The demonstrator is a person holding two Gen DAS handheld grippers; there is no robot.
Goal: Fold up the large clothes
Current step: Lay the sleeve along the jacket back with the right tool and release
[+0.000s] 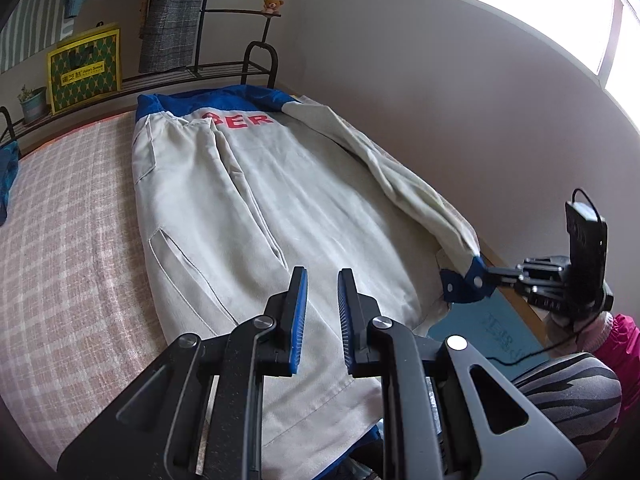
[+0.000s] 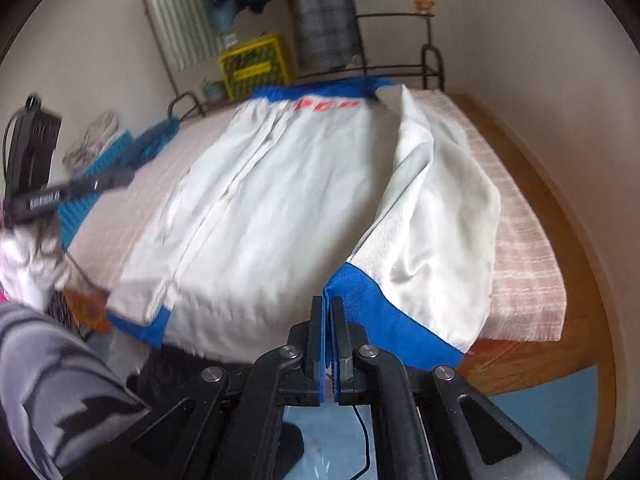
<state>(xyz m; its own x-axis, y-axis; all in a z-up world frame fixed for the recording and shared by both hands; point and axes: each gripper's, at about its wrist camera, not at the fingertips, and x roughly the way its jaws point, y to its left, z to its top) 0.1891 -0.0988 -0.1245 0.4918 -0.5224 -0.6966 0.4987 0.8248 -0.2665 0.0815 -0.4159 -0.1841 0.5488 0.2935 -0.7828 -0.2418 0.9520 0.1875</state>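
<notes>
A large cream jacket (image 1: 256,200) with blue shoulders, blue cuffs and red letters lies flat on the checked bed (image 1: 68,216). My left gripper (image 1: 322,280) is open and empty, hovering above the jacket's hem. My right gripper (image 2: 327,304) is shut on the blue cuff (image 2: 360,304) of the right sleeve (image 2: 436,216), which is lifted off the bed. In the left wrist view the right gripper (image 1: 490,272) holds that cuff (image 1: 464,284) at the bed's right side. The jacket (image 2: 272,208) also fills the right wrist view, where the left gripper (image 2: 116,178) shows at the left, blurred.
A metal rail with a yellow bag (image 1: 84,68), a potted plant (image 1: 32,104) and hanging clothes (image 1: 172,12) stands at the bed's far end. A wall (image 1: 440,100) runs along the right. Blue cloth (image 2: 120,156) lies on the bed's left side. A blue mat (image 1: 500,332) lies on the floor.
</notes>
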